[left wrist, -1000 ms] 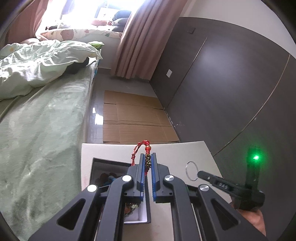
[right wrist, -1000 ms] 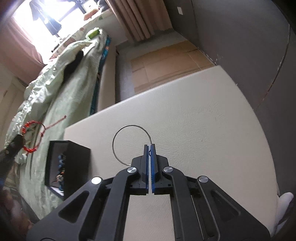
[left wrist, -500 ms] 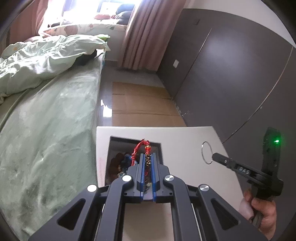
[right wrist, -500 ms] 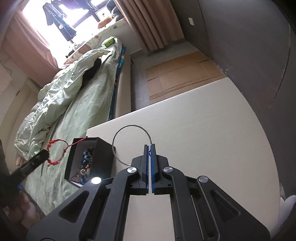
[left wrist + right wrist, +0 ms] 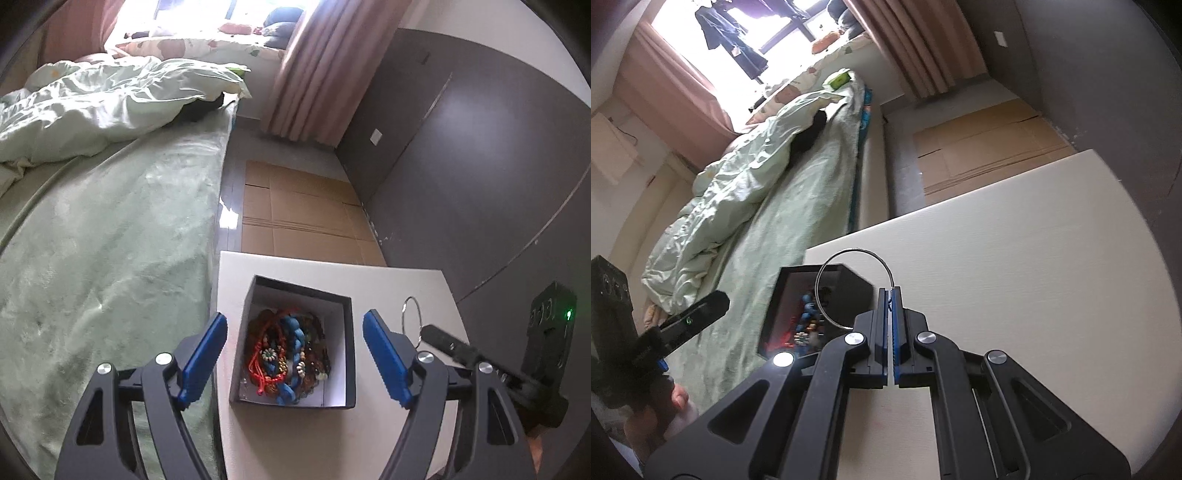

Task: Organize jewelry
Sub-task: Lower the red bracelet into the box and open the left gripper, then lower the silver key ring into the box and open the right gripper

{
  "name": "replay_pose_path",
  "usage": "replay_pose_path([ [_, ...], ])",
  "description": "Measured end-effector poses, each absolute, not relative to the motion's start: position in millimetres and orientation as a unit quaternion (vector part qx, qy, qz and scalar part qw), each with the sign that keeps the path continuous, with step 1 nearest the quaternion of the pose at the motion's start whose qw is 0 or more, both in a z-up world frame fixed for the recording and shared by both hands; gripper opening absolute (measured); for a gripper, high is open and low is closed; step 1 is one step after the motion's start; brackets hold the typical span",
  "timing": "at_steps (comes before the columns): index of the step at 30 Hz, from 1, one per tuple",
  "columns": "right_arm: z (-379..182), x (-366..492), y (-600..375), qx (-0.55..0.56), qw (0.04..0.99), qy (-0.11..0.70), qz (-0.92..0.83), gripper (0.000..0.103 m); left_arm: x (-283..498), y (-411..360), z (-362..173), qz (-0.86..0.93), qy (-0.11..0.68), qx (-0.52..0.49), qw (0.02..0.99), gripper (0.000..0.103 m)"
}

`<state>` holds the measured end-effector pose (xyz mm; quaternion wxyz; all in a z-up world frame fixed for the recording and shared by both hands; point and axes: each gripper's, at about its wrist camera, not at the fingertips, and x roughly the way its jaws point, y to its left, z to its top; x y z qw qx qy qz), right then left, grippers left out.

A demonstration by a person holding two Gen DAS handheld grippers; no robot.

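Note:
A black box (image 5: 349,332) with a white lining stands on the white table (image 5: 295,435) and holds several bracelets, among them a red cord bracelet (image 5: 264,354) and a blue braided one (image 5: 293,347). My left gripper (image 5: 295,354) is open and empty above the box, its jaws wide on either side. My right gripper (image 5: 889,295) is shut on a thin silver bangle (image 5: 849,253), held above the table just right of the box (image 5: 849,291). The bangle also shows in the left wrist view (image 5: 412,314).
A bed with a green blanket (image 5: 103,258) lies left of the table. Flattened cardboard (image 5: 295,218) covers the floor beyond it. A dark wall panel (image 5: 480,166) runs along the right. Pink curtains (image 5: 317,66) hang at the back.
My left gripper has opened and the red cord bracelet has dropped into the box. My right gripper has carried the bangle closer to the box.

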<state>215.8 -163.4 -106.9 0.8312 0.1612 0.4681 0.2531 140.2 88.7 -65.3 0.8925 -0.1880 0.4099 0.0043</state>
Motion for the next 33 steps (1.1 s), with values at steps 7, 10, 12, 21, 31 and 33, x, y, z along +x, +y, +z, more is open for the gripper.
replay_pose_path([
  [7, -107.5, 212.1, -135.5, 0.166, 0.820, 0.471, 0.280, 0.003, 138.5, 105.7, -56.9, 0.018, 0.402, -0.197, 0.894, 0.076],
  [10, -108.4, 209.7, -122.1, 0.168, 0.814, 0.474, 0.292, 0.003, 136.5, 112.2, -53.3, 0.024, 0.397, -0.199, 0.896, 0.079],
  [12, -109.2, 207.7, -111.4, 0.164, 0.811, 0.476, 0.299, 0.003, 134.3, 114.7, -51.3, 0.024, 0.395, -0.199, 0.896, 0.079],
  [21, -118.4, 200.5, -62.7, 0.124, 0.783, 0.504, 0.341, 0.008, 132.3, 121.4, -47.3, 0.025, 0.389, -0.207, 0.897, 0.079],
  [31, -105.3, 199.9, -100.7, 0.131, 0.812, 0.482, 0.301, 0.071, 127.4, 113.4, -41.4, 0.023, 0.386, -0.191, 0.902, 0.090],
  [33, -99.0, 196.1, -109.8, 0.124, 0.823, 0.472, 0.291, 0.081, 125.5, 109.6, -39.0, 0.019, 0.383, -0.186, 0.905, 0.094],
])
